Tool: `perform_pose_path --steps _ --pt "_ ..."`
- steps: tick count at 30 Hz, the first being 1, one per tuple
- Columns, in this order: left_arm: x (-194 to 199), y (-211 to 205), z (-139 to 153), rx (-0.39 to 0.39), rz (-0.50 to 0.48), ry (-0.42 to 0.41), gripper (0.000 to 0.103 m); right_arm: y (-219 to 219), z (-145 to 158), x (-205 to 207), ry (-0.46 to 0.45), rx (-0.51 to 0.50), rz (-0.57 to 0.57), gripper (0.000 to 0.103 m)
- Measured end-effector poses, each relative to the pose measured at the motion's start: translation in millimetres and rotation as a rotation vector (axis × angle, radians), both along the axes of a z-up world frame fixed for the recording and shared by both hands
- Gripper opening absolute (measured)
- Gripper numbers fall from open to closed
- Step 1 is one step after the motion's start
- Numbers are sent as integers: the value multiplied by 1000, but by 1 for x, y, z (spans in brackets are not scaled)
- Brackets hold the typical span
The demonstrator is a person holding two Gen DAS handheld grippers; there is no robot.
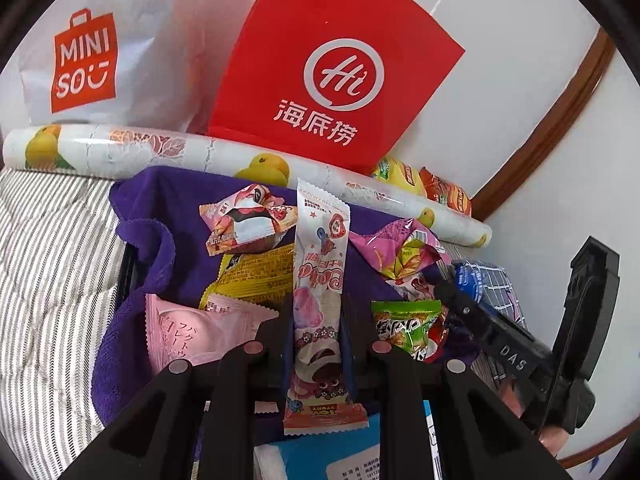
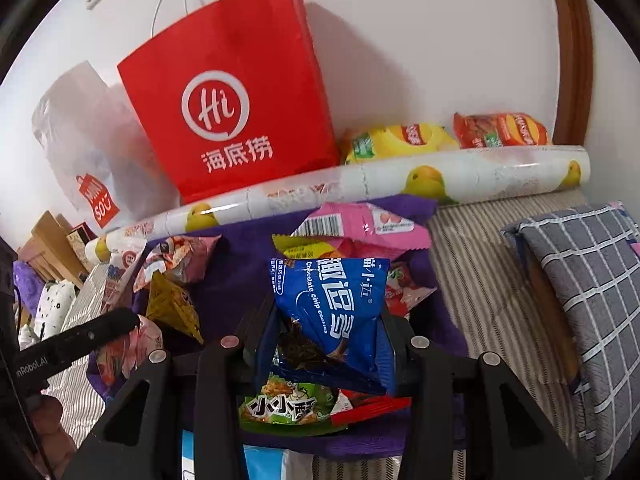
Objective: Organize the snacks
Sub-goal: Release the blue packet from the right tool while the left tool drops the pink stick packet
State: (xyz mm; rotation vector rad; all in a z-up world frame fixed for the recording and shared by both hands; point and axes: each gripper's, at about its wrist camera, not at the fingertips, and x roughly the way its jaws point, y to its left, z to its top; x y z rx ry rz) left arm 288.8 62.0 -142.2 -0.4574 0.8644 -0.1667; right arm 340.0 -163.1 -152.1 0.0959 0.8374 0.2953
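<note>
Two paper bags (image 1: 332, 80) and patterned roll (image 1: 160, 152) behind purple towel (image 1: 132, 280).

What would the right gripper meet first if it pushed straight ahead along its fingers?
Probably the pink snack packet on the purple towel, just beyond the blue cookie packet the right gripper holds; depth is uncertain.

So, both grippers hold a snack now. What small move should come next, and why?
Probably carry both packets toward one spot and set them down. The left gripper is shut on the long pink-and-white packet, the right gripper on the blue cookie packet, while other snacks lie loose on the purple towel. No sorting container is clearly visible.
</note>
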Motion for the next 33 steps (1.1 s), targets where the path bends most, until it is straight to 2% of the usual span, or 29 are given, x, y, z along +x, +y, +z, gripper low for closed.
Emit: perform_pose_path --steps 14,17,19,33 --pt "5 -5 -10 11 5 9 18 9 -10 1 37 -52 37 43" --pt "6 -5 -12 11 13 17 18 9 -9 0 38 -49 38 48" --pt "7 -4 -13 10 15 22 18 8 -7 0 31 -42 36 55" --pt "9 6 -20 -35 56 35 18 5 5 -7 1 -3 42 58"
